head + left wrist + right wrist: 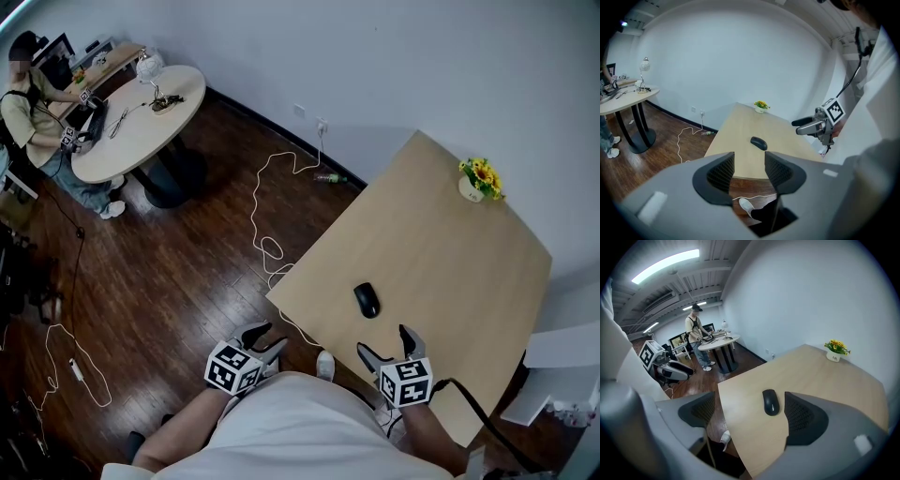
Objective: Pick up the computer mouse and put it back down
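Observation:
A black computer mouse (367,300) lies flat on the light wooden table (450,234), near its front left edge. It also shows in the left gripper view (758,143) and in the right gripper view (771,402). My right gripper (384,341) hovers above the table just in front of the mouse, open wide, with nothing between its jaws (750,416). My left gripper (266,337) is held off the table's left edge, above the floor, open and empty (749,168). From the left gripper view the right gripper (799,127) appears at the right.
A small pot of yellow flowers (476,180) stands at the table's far corner. A white cable (267,220) trails across the dark wooden floor. A round table (141,122) with a seated person (37,122) is far left. A white shelf (562,356) sits at the right.

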Demonstrator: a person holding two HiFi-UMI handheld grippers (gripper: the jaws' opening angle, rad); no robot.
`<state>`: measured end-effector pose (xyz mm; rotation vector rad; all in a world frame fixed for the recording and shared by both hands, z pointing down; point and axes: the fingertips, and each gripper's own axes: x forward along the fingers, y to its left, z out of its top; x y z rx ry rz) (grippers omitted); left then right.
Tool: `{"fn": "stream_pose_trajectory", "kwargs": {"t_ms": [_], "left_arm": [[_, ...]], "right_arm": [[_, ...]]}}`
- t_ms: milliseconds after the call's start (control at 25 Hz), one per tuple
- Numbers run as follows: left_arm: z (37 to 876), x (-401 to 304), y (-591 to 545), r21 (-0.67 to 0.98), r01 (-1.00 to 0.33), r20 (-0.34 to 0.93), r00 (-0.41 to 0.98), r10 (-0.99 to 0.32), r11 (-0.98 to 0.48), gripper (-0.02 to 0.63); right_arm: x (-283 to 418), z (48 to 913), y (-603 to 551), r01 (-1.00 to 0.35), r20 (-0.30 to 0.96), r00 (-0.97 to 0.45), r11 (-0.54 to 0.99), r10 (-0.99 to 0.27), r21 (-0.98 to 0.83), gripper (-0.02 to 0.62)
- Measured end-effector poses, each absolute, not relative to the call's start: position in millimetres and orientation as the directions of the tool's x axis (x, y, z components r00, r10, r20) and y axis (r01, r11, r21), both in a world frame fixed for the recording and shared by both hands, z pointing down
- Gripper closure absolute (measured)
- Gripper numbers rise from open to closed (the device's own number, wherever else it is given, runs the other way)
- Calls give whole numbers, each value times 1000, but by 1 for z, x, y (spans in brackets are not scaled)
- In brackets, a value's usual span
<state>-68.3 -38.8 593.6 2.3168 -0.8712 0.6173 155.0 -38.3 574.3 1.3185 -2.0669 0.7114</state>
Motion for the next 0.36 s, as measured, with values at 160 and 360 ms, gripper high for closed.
{"fn": "stream_pose_trajectory", "kwargs": {"t_ms": [160, 360], "left_arm": [[592, -68, -37, 355, -706, 593, 677, -436, -613, 420], [593, -67, -36, 351, -710, 596, 673, -439, -611, 420]], "right_arm": [[155, 572, -38, -920, 713, -342, 372, -612, -122, 133], [155, 570, -40, -916, 710, -345, 386, -614, -112, 133]]}}
